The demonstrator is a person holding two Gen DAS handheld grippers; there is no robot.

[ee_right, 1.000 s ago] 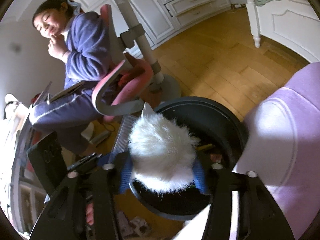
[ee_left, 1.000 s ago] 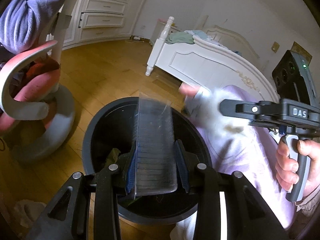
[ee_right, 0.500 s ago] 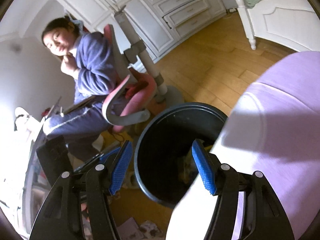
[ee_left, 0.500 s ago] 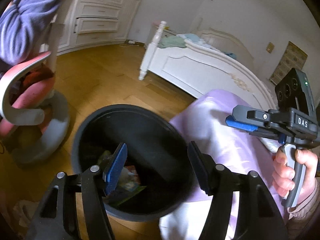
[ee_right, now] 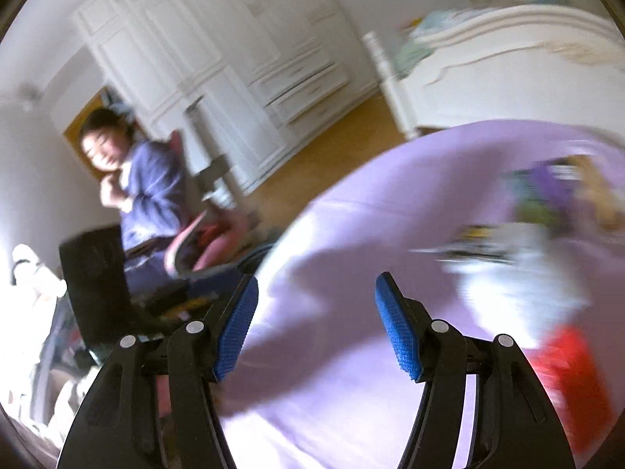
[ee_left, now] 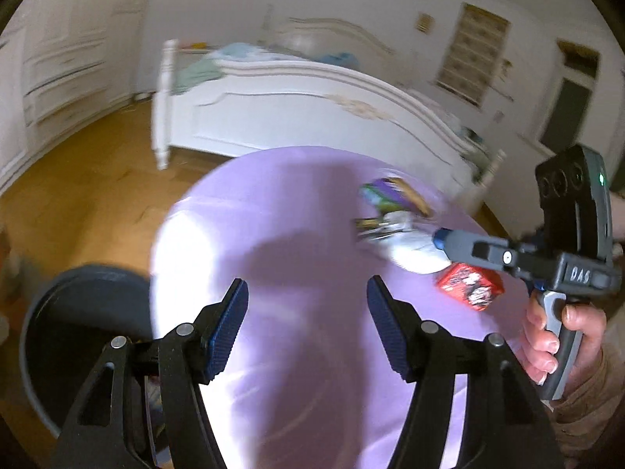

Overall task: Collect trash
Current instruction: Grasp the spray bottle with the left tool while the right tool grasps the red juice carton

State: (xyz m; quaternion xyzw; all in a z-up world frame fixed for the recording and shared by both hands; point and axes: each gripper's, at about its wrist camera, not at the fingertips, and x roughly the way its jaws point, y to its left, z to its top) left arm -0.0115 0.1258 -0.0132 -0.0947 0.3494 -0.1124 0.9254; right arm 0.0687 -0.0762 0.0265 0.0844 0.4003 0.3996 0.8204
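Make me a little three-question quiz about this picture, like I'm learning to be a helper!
1. True or false: the left gripper holds a piece of trash.
2. What colour is the small box on the purple cloth?
3. Where is the bin in the left wrist view? A) lower left, beside the cloth B) on the bed C) on the cloth

Key: 1 false, its jaws are open with nothing between them; 2 red; 3 A.

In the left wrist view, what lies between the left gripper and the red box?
Only bare purple cloth. The left gripper is open and empty; the red box lies to its right, with nothing between them in that view.
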